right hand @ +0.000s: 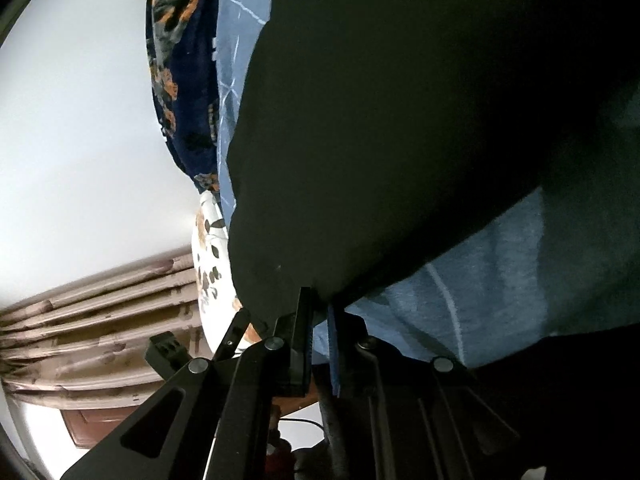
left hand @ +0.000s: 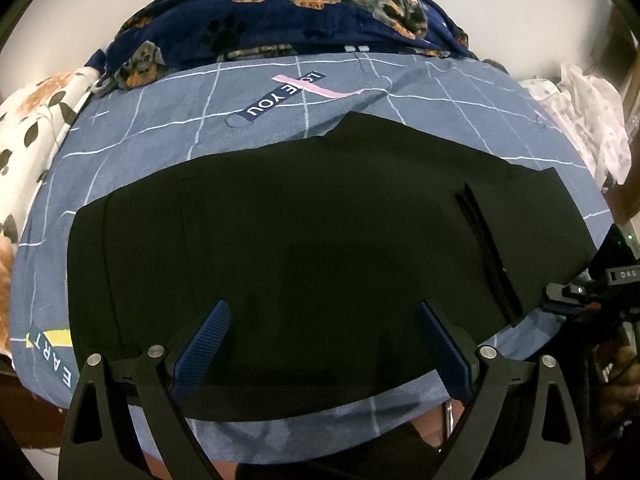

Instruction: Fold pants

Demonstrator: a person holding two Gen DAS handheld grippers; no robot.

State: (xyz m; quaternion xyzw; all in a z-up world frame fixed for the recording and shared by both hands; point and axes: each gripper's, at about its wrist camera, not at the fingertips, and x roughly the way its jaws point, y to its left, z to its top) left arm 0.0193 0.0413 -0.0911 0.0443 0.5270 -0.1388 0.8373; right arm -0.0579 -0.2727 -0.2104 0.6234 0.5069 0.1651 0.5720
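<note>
We look down on black pants (left hand: 288,220) spread flat across a bed, their cloth matte and smooth, so dark that seams barely register. They form a wide slab with a peaked edge at the far side and, toward the right, a narrow stack of folded layers showing as thin parallel ridges. Beneath them lies a blue bedsheet (left hand: 160,128) of soft woven cotton, crossed by thin white grid lines and printed with a label reading "LOVE YOU". Behind it a navy fleece blanket (left hand: 280,12) with dog and paw prints is heaped against a pale wall, and a white leaf-patterned cloth (left hand: 36,128) bunches at the left.

The left tongs (left hand: 322,344) hang over the near part of the pants, their blue, finely dimpled pads (left hand: 204,344) standing wide apart with nothing between them.

From the right wrist view the right tongs (right hand: 320,320) are drawn nearly together at the corner of the pants (right hand: 400,120). The black edge runs down into the narrow gap between the ribbed black finger and the thin blue pad, and it appears to be pinched there, though shadow blurs the contact. The sheet (right hand: 480,280) lies rumpled just beside the tongs.
</note>
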